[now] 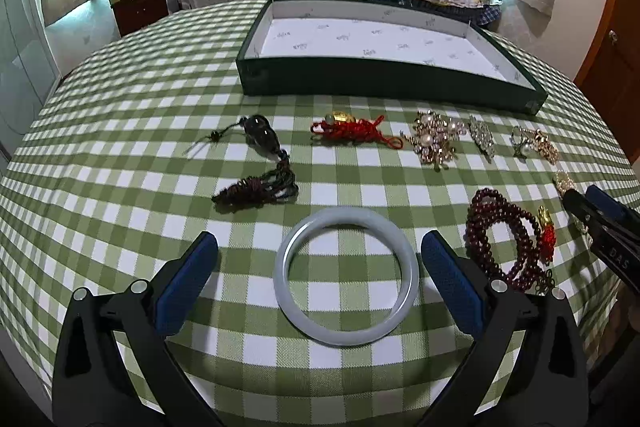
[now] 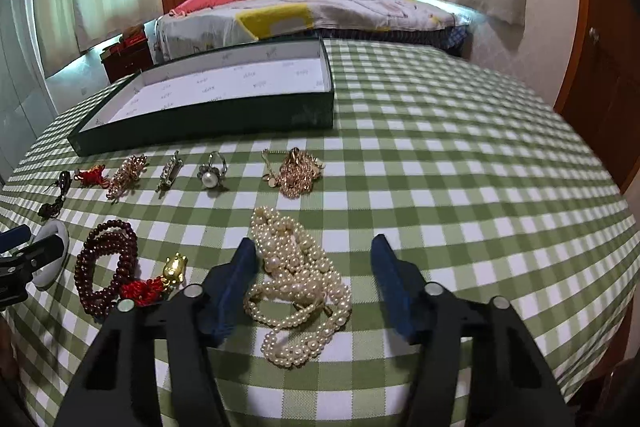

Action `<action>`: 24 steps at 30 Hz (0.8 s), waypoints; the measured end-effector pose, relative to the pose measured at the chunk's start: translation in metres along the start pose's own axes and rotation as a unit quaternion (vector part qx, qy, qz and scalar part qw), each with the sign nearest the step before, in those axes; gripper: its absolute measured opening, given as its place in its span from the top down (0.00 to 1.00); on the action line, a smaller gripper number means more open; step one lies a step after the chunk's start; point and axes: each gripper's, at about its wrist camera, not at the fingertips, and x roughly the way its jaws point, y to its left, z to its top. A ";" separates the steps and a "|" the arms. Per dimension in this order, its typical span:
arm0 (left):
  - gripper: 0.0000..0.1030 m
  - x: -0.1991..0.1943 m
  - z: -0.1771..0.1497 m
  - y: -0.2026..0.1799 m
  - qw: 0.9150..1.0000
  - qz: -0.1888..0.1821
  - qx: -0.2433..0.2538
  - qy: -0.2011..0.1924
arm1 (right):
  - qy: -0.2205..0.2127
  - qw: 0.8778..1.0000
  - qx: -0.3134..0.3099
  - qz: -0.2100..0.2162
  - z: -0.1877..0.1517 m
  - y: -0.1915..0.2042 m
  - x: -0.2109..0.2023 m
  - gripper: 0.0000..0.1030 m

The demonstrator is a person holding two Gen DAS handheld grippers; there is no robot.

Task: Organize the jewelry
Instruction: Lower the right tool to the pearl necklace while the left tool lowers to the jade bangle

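Between the spread fingers of the left gripper (image 1: 319, 259) lies a pale jade bangle (image 1: 346, 275), flat on the green checked tablecloth (image 1: 120, 155) and touched by neither pad. Over to the right, the right gripper (image 2: 314, 273) also stands wide apart around a heaped pearl necklace (image 2: 298, 285), with dark red beads (image 2: 105, 263) just beside. Farther back, smaller brooches and a pearl ring (image 2: 211, 174) sit before the green tray (image 1: 380, 75).

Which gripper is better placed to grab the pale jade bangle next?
Left. The left gripper is open with the bangle lying between its fingers; the right gripper is open over the pearl necklace.
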 end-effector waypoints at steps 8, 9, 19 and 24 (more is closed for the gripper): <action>0.04 0.000 -0.003 -0.003 1.000 0.002 0.003 0.003 | -0.006 1.000 -0.010 0.016 -0.003 0.005 -0.006 0.71; 0.04 0.000 -0.003 -0.004 1.000 0.003 0.004 0.003 | -0.006 1.000 -0.011 0.021 -0.003 0.005 -0.006 0.75; 0.04 -0.008 -0.005 -0.008 1.000 0.016 0.010 -0.008 | -0.006 0.999 -0.007 0.031 -0.004 0.006 -0.007 0.81; 0.04 -0.003 -0.008 -0.005 1.000 0.019 0.006 0.004 | -0.008 0.999 -0.004 0.035 -0.005 0.008 -0.008 0.81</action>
